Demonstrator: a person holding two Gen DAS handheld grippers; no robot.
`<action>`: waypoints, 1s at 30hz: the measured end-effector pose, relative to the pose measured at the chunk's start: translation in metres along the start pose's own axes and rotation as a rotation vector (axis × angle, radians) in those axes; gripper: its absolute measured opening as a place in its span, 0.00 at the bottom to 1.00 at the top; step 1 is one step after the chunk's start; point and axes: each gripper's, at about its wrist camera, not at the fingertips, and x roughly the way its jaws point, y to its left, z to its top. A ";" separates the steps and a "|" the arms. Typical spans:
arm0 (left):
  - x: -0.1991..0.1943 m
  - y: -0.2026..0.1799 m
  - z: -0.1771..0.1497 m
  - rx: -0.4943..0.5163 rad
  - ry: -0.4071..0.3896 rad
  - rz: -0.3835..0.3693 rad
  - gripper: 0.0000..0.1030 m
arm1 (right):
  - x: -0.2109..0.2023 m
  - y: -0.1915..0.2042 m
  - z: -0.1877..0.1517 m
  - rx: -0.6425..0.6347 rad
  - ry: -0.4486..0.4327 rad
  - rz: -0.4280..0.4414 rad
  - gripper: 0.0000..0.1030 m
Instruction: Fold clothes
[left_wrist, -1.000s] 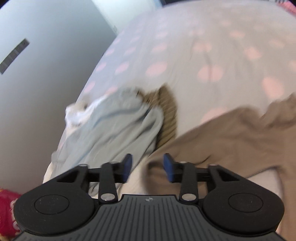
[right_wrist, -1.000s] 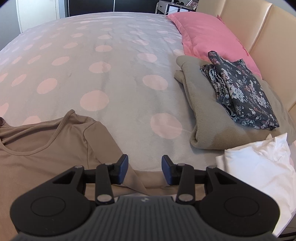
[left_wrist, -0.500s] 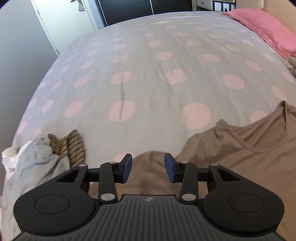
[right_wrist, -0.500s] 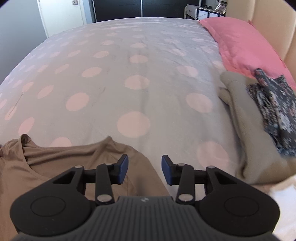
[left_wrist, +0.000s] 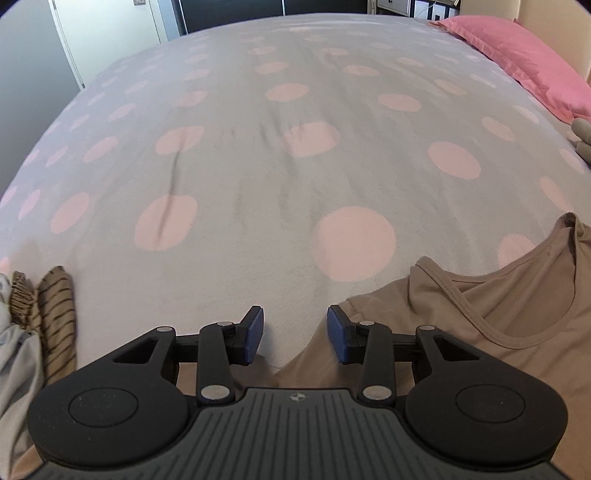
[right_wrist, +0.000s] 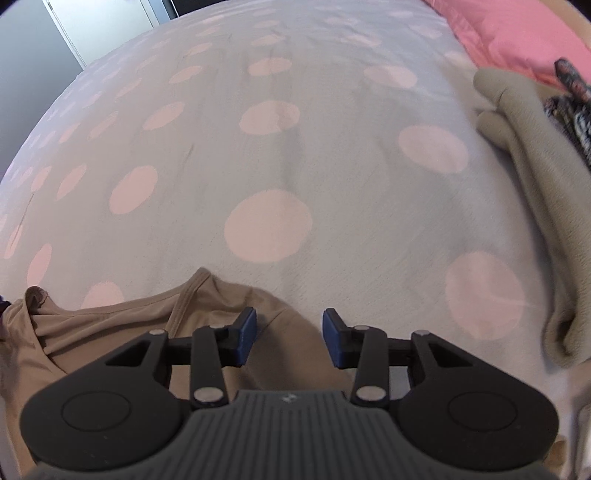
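A tan T-shirt (left_wrist: 509, 325) lies flat on the dotted bedspread (left_wrist: 295, 166), neckline toward the far side. My left gripper (left_wrist: 295, 334) hovers over the shirt's left shoulder edge. Its blue pads stand apart, and cloth shows only below the right finger. In the right wrist view the same shirt (right_wrist: 110, 332) fills the lower left. My right gripper (right_wrist: 288, 339) sits above its other shoulder, also open, with fabric under the gap and the pads not pressing on it.
A striped brown garment (left_wrist: 55, 314) and a pale grey one (left_wrist: 14, 369) are heaped at the bed's left edge. A folded beige blanket (right_wrist: 535, 184) carries a floral garment (right_wrist: 572, 107) at the right. A pink pillow (left_wrist: 524, 62) lies far right.
The left gripper swung from the clothes heap to the shirt's left shoulder and lowered, its jaws a little narrower. The right gripper shifted from near the folded stack to the other shoulder and lowered.
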 end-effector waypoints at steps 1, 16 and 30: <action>0.003 -0.004 -0.001 0.007 0.009 -0.010 0.35 | 0.003 0.000 -0.002 0.007 0.012 0.008 0.42; -0.041 0.010 0.017 -0.105 -0.153 0.000 0.00 | -0.033 0.002 0.012 0.019 -0.135 0.037 0.04; -0.003 0.005 0.008 -0.048 -0.053 0.096 0.02 | -0.012 0.002 0.024 0.001 -0.140 -0.040 0.04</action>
